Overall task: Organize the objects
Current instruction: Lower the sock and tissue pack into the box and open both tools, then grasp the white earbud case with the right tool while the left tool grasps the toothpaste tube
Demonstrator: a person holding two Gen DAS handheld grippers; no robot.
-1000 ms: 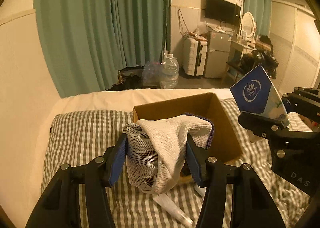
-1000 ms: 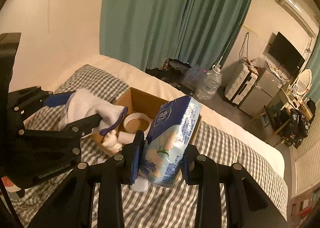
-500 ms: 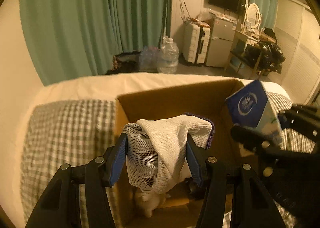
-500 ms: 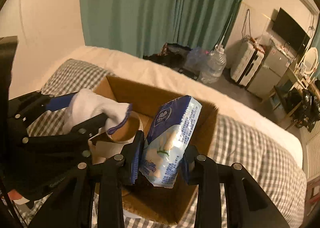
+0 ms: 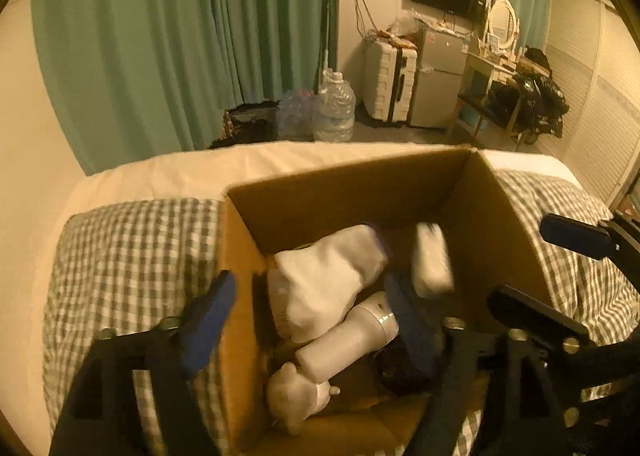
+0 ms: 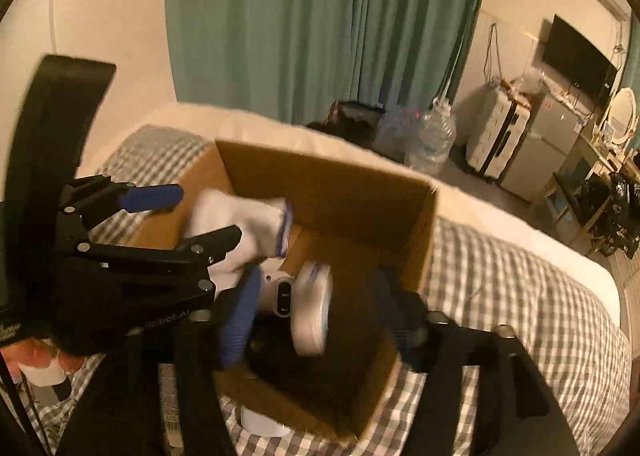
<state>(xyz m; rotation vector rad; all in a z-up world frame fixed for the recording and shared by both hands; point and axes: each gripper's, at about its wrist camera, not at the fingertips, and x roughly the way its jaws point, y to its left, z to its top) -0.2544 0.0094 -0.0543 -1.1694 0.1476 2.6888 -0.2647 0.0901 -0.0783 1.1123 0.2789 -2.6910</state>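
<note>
An open cardboard box (image 5: pixel 348 184) (image 6: pixel 332 176) sits on the checked bedcover. My left gripper (image 5: pixel 312 316) is open over the box; the white sock bundle (image 5: pixel 324 280) (image 6: pixel 240 224) sits loose between its fingers, inside the box. My right gripper (image 6: pixel 316 308) is open above the box; the blurred tissue pack (image 6: pixel 312 308) (image 5: pixel 432 260) is inside the box, free of the fingers. A white device (image 5: pixel 352 332) and a small white plush toy (image 5: pixel 296 396) lie in the box.
The checked bedcover (image 5: pixel 132 256) (image 6: pixel 512 296) surrounds the box. A white bottle (image 6: pixel 264 424) lies on the bed in front of the box. Beyond the bed are green curtains (image 5: pixel 180 36), a water jug (image 5: pixel 334 108), a suitcase and a small fridge.
Both grippers moved forward over the box and opened. The socks and the tissue pack left the fingers and dropped into the box.
</note>
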